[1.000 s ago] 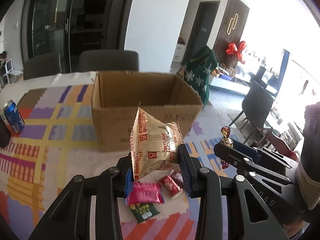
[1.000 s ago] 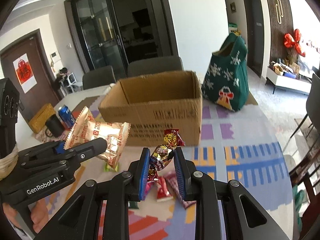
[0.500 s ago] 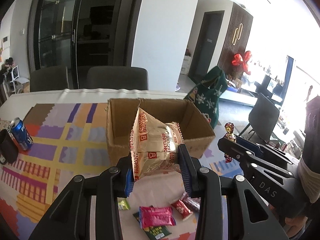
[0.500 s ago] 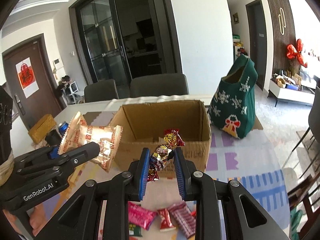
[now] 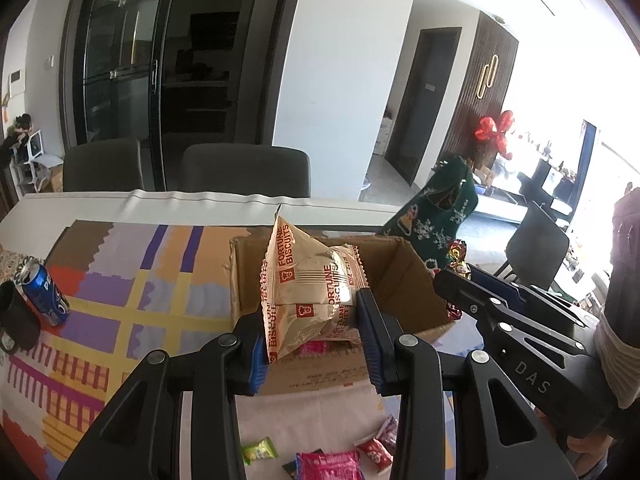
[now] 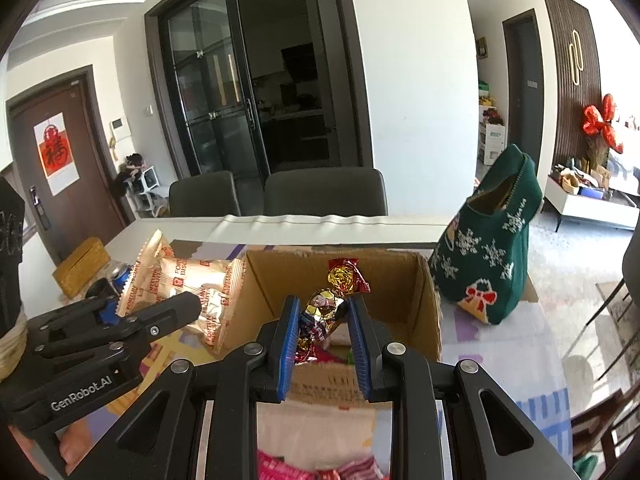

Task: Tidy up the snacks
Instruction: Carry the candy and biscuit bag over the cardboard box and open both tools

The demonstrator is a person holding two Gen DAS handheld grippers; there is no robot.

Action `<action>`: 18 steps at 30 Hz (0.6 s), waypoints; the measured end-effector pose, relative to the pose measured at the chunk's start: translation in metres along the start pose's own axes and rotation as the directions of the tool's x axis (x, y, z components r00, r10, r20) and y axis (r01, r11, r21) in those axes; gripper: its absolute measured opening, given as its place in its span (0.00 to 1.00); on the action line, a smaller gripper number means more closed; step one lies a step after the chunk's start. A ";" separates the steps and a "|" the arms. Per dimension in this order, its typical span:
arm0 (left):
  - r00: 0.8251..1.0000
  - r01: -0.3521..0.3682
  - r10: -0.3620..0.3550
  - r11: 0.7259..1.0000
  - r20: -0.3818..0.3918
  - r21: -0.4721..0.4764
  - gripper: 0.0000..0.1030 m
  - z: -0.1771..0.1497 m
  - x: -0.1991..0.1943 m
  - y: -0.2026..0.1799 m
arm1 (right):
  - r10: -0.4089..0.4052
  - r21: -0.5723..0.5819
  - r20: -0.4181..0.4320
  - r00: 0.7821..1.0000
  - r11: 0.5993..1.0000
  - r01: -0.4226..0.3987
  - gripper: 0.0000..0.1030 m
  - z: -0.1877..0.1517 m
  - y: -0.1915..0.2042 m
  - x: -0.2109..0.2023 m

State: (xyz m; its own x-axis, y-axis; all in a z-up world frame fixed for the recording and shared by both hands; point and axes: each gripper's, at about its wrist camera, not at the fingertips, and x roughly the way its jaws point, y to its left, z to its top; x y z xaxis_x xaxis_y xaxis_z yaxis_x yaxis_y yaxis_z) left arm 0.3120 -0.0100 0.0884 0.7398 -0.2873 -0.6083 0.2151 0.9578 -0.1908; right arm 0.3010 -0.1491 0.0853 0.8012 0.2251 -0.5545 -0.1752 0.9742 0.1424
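My left gripper (image 5: 312,344) is shut on a gold Fortune Biscuits pack (image 5: 308,296) and holds it above the near wall of an open cardboard box (image 5: 404,280). My right gripper (image 6: 324,340) is shut on a gold foil-wrapped candy (image 6: 324,308) and holds it over the same box (image 6: 424,304). The biscuit pack also shows in the right wrist view (image 6: 192,288), left of the box. Loose snacks lie on the table in front of the box: a pink packet (image 5: 328,464), a green candy (image 5: 260,450) and red candies (image 5: 374,450).
A patterned cloth (image 5: 120,280) covers the table. A blue soda can (image 5: 42,294) and a dark mug (image 5: 14,324) stand at the left. A green Christmas stocking bag (image 6: 492,256) stands right of the box. Two chairs (image 5: 244,172) stand behind the table.
Both grippers have risen and moved forward with their snacks, from in front of the box to above its near side. The loose snacks now lie lower in view.
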 end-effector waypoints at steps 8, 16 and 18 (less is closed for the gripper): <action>0.999 -0.010 0.009 1.000 -0.048 -0.013 0.37 0.015 0.027 0.006 | 0.007 -0.010 -0.017 1.000 1.000 -0.007 0.25 0.013 -0.002 0.025; 0.994 -0.024 0.024 1.000 -0.108 -0.003 0.37 0.022 0.056 0.006 | 0.001 0.010 -0.072 0.997 1.000 0.000 0.25 0.019 -0.011 0.050; 0.991 -0.042 0.040 0.999 -0.129 -0.011 0.39 0.025 0.064 0.005 | -0.005 0.010 -0.083 0.997 1.000 0.005 0.25 0.019 -0.013 0.056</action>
State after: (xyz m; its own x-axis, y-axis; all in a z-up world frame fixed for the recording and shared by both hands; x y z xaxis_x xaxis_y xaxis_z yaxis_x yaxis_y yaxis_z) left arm 0.3763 -0.0229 0.0674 0.6597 -0.2475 -0.7096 0.1770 0.9688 -0.1733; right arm 0.3593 -0.1495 0.0681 0.7519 0.2212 -0.6211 -0.1653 0.9752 0.1472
